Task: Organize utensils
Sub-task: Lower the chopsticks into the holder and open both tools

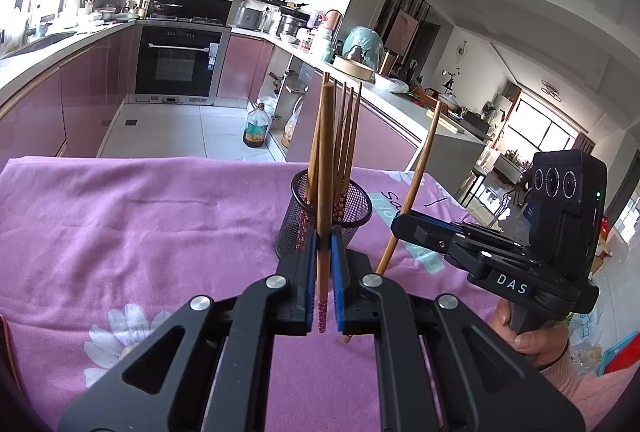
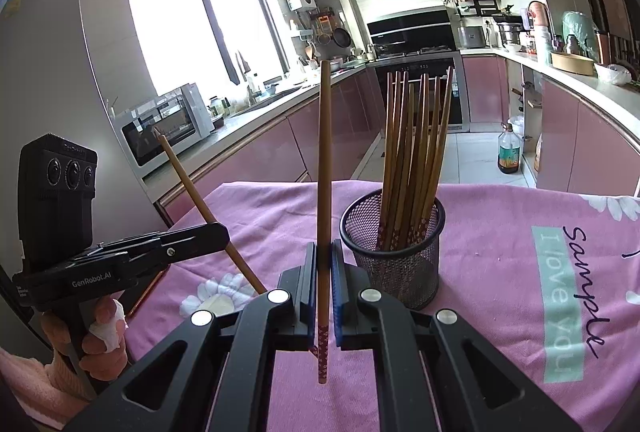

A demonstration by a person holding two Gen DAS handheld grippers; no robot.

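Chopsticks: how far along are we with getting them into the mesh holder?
Done: a bundle of chopsticks stands in the mesh holder. In hand: the left gripper and right gripper each clamp one chopstick. Left: dropping both in; no loose chopsticks show on the pink cloth.

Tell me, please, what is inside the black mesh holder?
The black mesh holder holds a bundle of wooden chopsticks standing upright, patterned ends down. Its bottom is hidden behind the mesh.
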